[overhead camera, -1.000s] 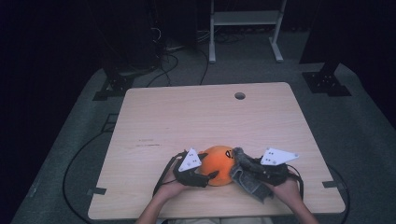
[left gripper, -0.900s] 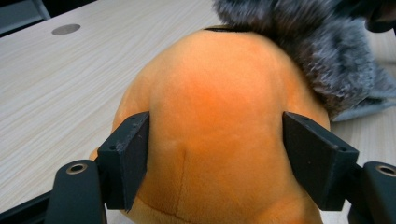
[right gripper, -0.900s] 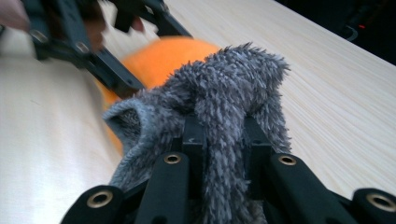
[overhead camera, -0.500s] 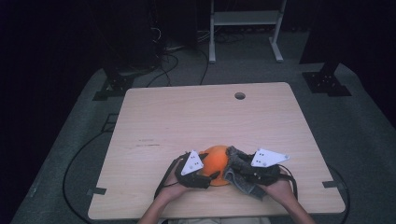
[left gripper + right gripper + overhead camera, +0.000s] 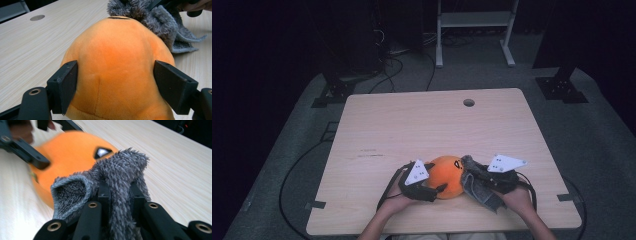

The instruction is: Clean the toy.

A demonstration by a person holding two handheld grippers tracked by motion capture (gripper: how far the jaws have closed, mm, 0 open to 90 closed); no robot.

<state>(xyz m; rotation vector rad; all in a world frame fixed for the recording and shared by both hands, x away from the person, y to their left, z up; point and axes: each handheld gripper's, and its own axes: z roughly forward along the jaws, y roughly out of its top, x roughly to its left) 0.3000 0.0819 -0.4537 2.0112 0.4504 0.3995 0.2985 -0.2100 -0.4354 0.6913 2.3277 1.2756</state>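
Observation:
A round orange plush toy (image 5: 447, 176) (image 5: 117, 62) rests near the table's front edge. My left gripper (image 5: 436, 178) (image 5: 116, 71) has a pad pressed against each of its sides. Those jaws have just been opening, with the plush still between them. My right gripper (image 5: 469, 173) (image 5: 120, 188) is shut on a grey fuzzy cloth (image 5: 482, 196) (image 5: 117, 167) after just closing on it. The cloth's bunched end lies against the plush (image 5: 72, 150) beside a dark eye patch. Beyond the plush, the cloth (image 5: 160, 22) drapes onto the table.
The light wooden table (image 5: 422, 125) has a cable hole (image 5: 468, 102) near its far edge. Past that edge a white metal stand (image 5: 472, 30) and black cables (image 5: 387, 65) sit on the grey floor.
The right gripper has shifted slightly with the grey cloth against the plush's right side. The left hand and the plush have stayed in place.

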